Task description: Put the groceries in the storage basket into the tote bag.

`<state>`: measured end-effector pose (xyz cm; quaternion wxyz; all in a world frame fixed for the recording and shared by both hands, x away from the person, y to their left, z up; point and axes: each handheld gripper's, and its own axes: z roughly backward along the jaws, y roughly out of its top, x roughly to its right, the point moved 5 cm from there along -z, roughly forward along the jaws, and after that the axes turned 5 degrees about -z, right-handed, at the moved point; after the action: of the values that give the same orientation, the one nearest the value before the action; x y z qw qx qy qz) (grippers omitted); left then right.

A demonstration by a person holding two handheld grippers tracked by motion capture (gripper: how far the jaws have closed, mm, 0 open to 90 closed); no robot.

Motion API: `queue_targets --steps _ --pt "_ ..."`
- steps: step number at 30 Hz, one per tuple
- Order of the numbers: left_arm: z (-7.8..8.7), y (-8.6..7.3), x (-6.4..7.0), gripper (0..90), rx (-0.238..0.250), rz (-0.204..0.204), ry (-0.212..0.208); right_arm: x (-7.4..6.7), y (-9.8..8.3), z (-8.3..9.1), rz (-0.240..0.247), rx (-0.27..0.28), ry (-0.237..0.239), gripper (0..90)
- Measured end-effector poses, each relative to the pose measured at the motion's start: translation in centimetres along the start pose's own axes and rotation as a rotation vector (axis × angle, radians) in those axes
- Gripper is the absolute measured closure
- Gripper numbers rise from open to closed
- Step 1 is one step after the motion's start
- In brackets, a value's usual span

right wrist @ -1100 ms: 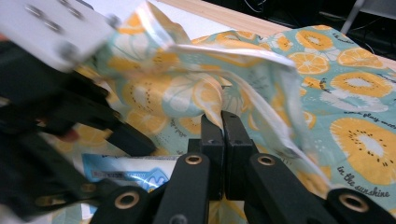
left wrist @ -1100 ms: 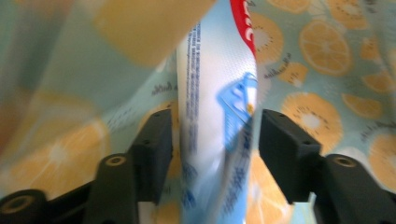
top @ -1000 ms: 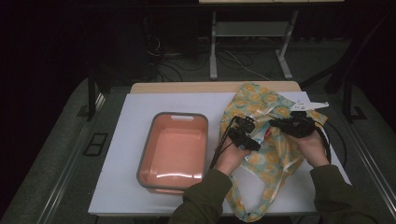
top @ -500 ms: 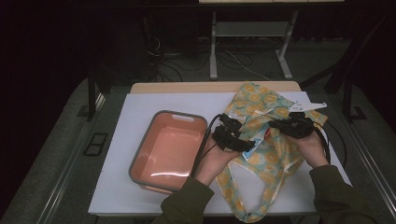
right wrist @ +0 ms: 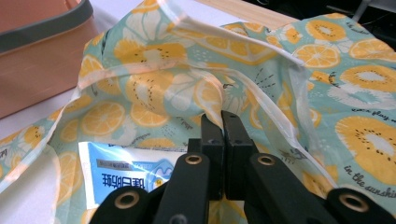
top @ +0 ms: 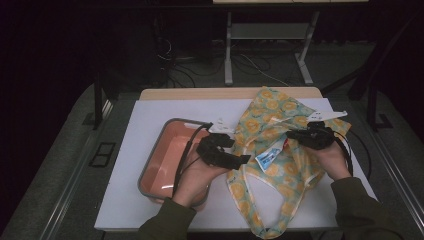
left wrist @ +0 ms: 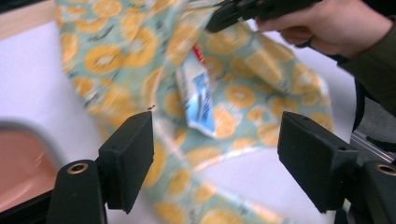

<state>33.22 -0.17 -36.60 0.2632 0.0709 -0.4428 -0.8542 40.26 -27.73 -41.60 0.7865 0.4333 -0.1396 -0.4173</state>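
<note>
Starting left of the fruit-print bag [top: 280, 150], the pink tub [top: 170, 155] sits beside it, your left gripper [top: 235, 159], jaws just spreading and empty, hovers at its edge, and your right gripper [top: 292, 135] pinches its cloth above the blue packet [top: 267, 159].

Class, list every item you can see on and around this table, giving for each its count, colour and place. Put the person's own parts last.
Bag: one, teal with orange fruit print, right half of the board, edge pinched up.
Packet: one, blue and white, in the bag's opening.
Tray: one, pink with grey rim, left of the bag.
Board: one, white, over the table.
Table: one, pale wood, edge behind the board.
Left claw: one, black, open, nothing between the jaws.
Right claw: one, black, shut on the bag.
</note>
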Motion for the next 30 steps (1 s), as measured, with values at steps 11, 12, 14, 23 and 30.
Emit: queue_targets --steps 11,12,14,23,30 --pt "-1.0 -2.1 -1.6 25.4 0.008 -0.036 0.005 -0.9 -1.0 0.0 0.018 -0.039 0.037 75.0" --pt "-1.1 -2.1 -1.6 25.4 0.003 -0.036 0.003 -1.1 -1.1 0.3 0.019 -0.035 0.039 69.6" --pt "-1.3 -2.2 -1.6 25.4 0.001 -0.034 0.001 -1.7 -1.0 1.4 0.033 -0.024 0.044 62.3" --pt "-1.6 -2.3 -1.6 25.4 -0.004 -0.032 0.000 -7.0 -3.7 2.9 0.101 -0.087 0.184 54.9" --pt "-1.7 -2.4 -1.6 25.2 -0.010 -0.033 0.001 -8.8 -7.5 0.0 0.178 -0.251 0.190 54.7"
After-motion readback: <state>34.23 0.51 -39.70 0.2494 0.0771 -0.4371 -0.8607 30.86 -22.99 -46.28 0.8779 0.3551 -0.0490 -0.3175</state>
